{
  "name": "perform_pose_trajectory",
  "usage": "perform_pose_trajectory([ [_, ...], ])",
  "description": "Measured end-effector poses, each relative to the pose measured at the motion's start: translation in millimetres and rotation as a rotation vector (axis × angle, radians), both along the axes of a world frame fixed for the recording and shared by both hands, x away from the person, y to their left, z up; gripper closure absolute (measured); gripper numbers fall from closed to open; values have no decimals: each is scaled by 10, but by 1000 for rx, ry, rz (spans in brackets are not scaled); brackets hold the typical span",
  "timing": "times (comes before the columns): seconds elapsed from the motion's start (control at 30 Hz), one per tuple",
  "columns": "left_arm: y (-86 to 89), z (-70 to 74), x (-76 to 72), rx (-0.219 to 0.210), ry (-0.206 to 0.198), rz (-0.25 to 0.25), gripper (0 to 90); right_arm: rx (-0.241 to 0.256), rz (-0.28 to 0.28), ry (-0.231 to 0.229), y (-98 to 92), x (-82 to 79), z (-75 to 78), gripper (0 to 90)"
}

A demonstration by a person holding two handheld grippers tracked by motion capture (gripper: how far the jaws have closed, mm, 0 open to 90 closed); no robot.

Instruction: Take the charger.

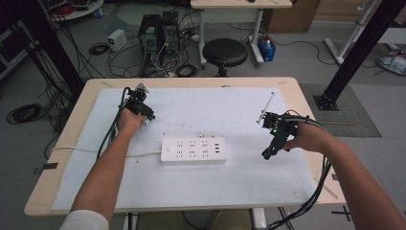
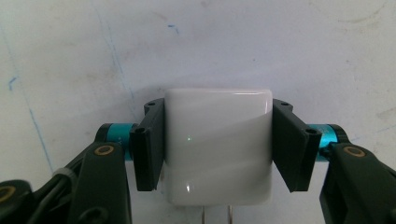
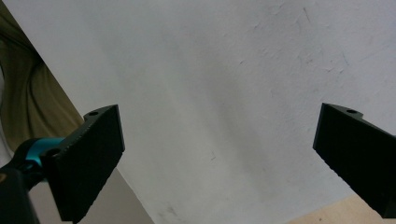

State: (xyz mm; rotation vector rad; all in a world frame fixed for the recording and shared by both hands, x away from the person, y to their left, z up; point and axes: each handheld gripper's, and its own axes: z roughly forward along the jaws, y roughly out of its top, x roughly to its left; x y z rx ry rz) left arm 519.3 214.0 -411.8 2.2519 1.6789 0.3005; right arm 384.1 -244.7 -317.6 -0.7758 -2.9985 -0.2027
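A white plug adapter (image 2: 217, 144) sits clamped in the left tongs (image 2: 218, 147), one black jaw pressed flat against each side. It is a glossy, rounded-cornered block of smooth plastic that catches soft reflections, and two thin metal prongs stick out of its near end in the left gripper view. In the high view the left tongs (image 1: 146, 119) hold it at the far left of the bench (image 1: 297, 96), low over the white mat (image 1: 239, 182).

The right tongs (image 1: 268, 154) hang over the right side of the mat with their jaws spread wide and nothing between them. In the right gripper view the jaw faces look matte and finely ribbed, with teal metal collars behind them.

A white power strip (image 1: 193, 150) lies in the middle of the mat, between the two hands and well apart from the adapter. It is a long flat rectangle with rows of sockets on top, and its white cord (image 1: 95, 151) runs off to the left under the person's left forearm. Bare mat separates the adapter from the strip.

The mat is a slightly scuffed sheet with faint blue pen marks and grey smudges. The bench under it has a pale wood top with rounded corners. Beyond its far edge stands a round black stool (image 1: 225, 51).
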Motion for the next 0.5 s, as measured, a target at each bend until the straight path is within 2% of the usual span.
perform_pose_trajectory([
  [0.17,12,100,-42,3,-30,-44,424,-2,-10,2,-20,10,-3,15],
  [0.3,54,211,-94,-19,-54,-64,424,4,-25,1,-8,3,1,15],
  [0.33,63,237,-110,-23,-54,-71,424,-2,-11,-3,-10,6,3,15],
  [0.37,70,264,-129,-23,-57,-85,424,-1,5,-7,-11,11,1,15],
  [0.5,98,415,-225,-48,-86,-132,424,-6,-6,-6,-9,-3,8,16],
])
